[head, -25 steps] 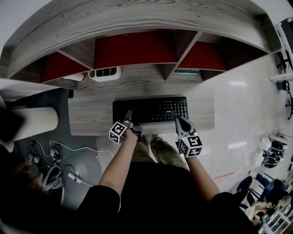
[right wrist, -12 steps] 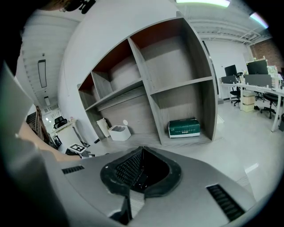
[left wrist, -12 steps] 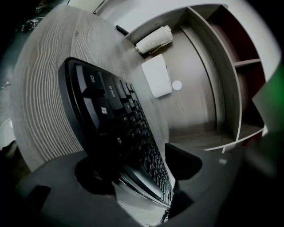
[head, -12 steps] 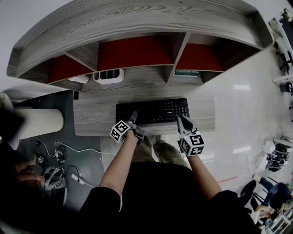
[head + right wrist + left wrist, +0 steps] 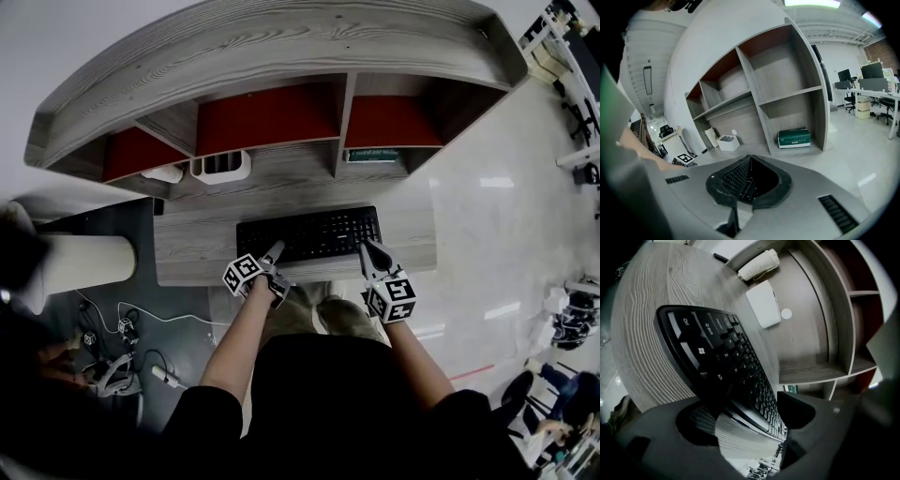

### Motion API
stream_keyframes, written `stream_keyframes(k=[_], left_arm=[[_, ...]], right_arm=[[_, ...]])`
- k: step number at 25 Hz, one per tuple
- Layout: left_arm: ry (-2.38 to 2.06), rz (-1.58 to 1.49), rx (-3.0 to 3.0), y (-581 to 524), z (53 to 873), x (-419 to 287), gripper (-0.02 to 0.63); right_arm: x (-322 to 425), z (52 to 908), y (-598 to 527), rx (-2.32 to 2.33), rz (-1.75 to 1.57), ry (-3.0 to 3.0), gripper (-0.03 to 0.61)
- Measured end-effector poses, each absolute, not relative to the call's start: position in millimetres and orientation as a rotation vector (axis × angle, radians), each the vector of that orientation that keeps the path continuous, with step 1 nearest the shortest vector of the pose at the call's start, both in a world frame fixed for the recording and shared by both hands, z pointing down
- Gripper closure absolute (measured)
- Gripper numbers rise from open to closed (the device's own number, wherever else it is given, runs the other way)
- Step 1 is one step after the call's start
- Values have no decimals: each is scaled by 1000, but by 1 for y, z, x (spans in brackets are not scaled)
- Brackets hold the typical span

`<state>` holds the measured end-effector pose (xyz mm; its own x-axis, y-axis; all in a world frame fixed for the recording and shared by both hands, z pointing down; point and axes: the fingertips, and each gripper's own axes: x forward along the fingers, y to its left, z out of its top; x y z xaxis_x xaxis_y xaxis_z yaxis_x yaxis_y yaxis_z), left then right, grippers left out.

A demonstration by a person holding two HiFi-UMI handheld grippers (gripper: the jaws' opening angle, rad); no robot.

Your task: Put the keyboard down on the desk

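Head view: a black keyboard (image 5: 309, 234) is seen lying flat on the grey wood desk (image 5: 187, 246), near its front edge, below a shelf unit (image 5: 281, 42) with red-backed compartments. The left gripper (image 5: 274, 251) is set at the keyboard's front left edge and the right gripper (image 5: 367, 250) at its front right edge. The putting down is judged nearly done. Only the letting go and drawing back appear to be left.

Left gripper view: the jaws are held apart, with the keyboard's front edge passing between them and no clamping seen. White key legends (image 5: 685, 320) can be read: Ctrl, Shift, Alt, Z and X, beside a window logo.

Right gripper view: the jaws are closed to a narrow hollow with their tips meeting. The keyboard's dark keys are glimpsed inside, so a hold on it is judged likely. A green box (image 5: 794, 137) is shown on the shelf unit; its label cannot be read
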<state>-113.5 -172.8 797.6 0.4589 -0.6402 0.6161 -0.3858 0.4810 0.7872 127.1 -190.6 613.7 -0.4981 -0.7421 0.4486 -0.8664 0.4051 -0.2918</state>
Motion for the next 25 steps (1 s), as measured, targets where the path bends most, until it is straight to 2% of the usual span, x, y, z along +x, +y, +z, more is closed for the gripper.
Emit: stream_keyframes(k=[25], left_arm=[[-1178, -194, 1141, -133, 784, -115, 227]], right_arm=[[145, 615, -185, 1390, 764, -2423, 565]])
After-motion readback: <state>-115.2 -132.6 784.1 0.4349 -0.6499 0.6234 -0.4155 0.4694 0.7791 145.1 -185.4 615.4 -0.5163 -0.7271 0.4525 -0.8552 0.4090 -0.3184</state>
